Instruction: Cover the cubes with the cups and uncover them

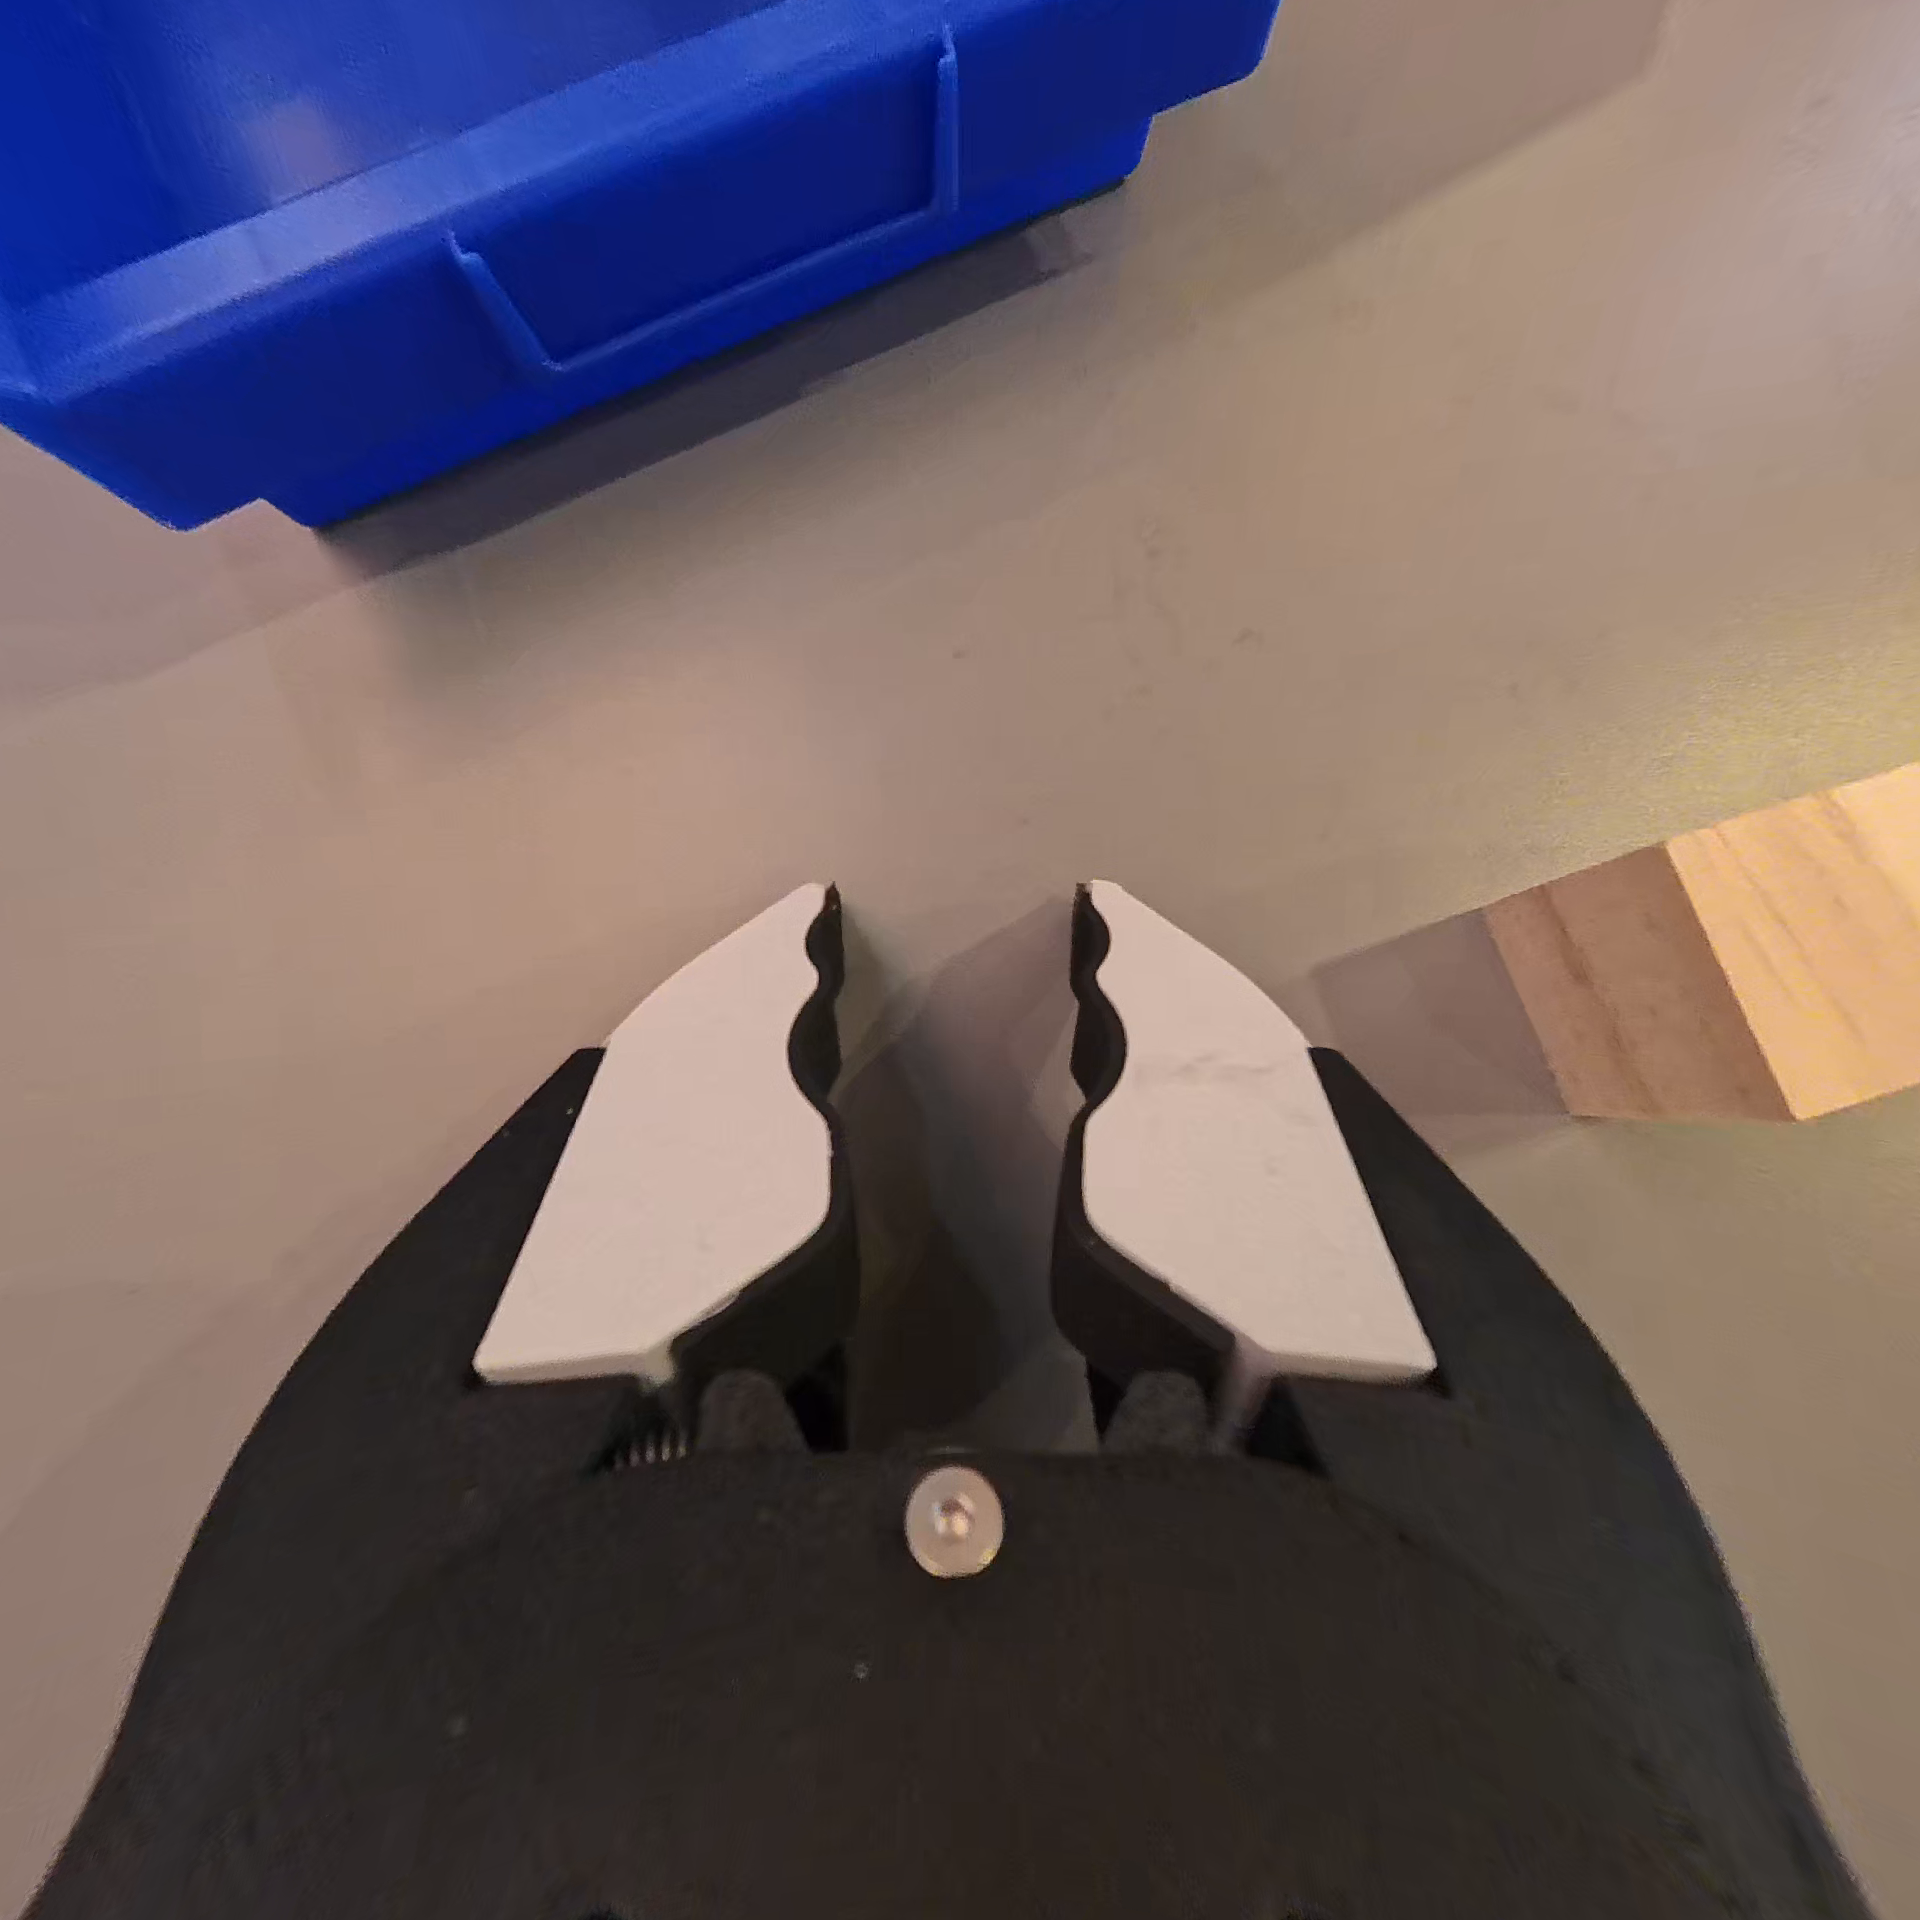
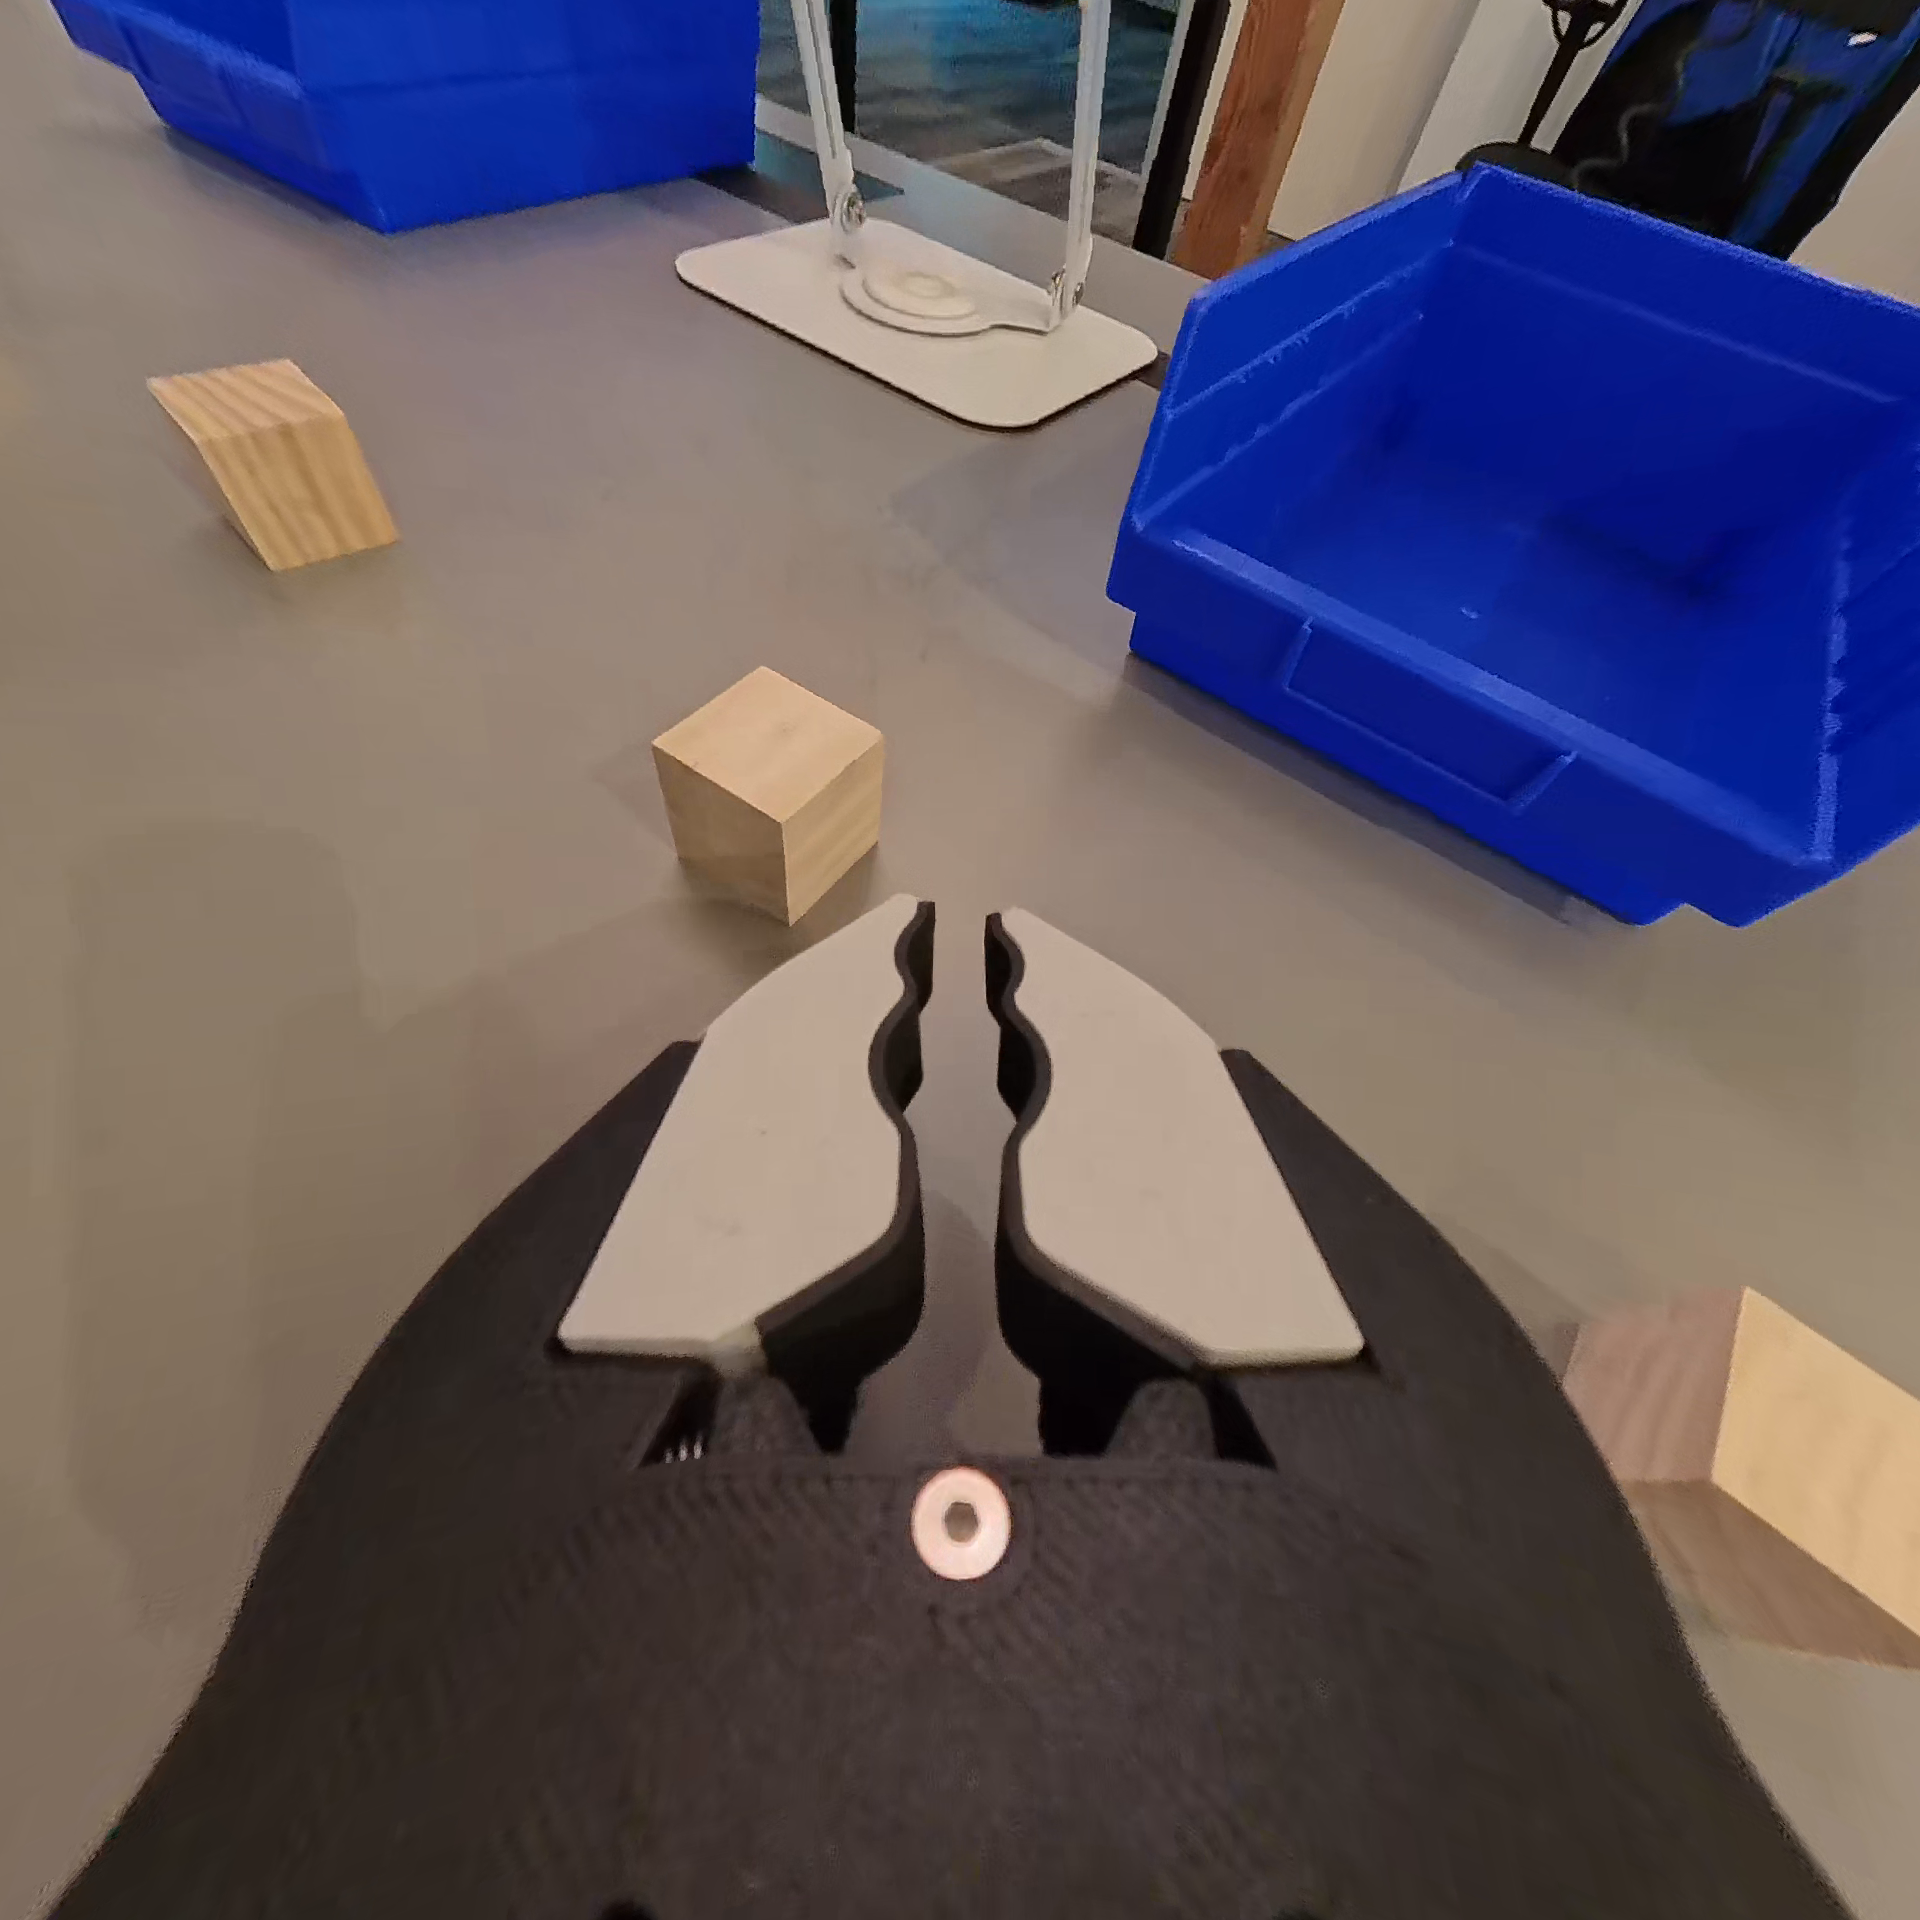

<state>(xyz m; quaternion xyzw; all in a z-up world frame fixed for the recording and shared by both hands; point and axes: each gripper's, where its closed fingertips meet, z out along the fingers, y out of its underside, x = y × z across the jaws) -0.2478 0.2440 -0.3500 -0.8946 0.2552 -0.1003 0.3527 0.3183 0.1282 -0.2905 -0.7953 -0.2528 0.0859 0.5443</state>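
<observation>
**Cubes bare, no cup in sight: the right gripper is nearest a cube**

In the right wrist view, the right gripper (image 2: pixel 958 914) hovers over the grey counter (image 2: pixel 520 1039), its fingers a narrow gap apart and holding nothing. The middle cube (image 2: pixel 769 795) sits just above and left of the fingertips at frame centre, one corner towards the camera. A second cube (image 2: pixel 275 462) lies well off at upper left, a third (image 2: pixel 1756 1475) at the lower right edge. An open blue bin (image 2: pixel 1507 727) stands at upper right; what I can see of its inside looks empty.

In the left wrist view, the left gripper (image 1: pixel 956 904) also holds nothing, fingers wider apart; a wooden cube (image 1: pixel 1714 977) lies right of its tips and another blue bin (image 1: pixel 520 312) fills the upper left.

No cup shows anywhere, so finding one likely comes first.
</observation>
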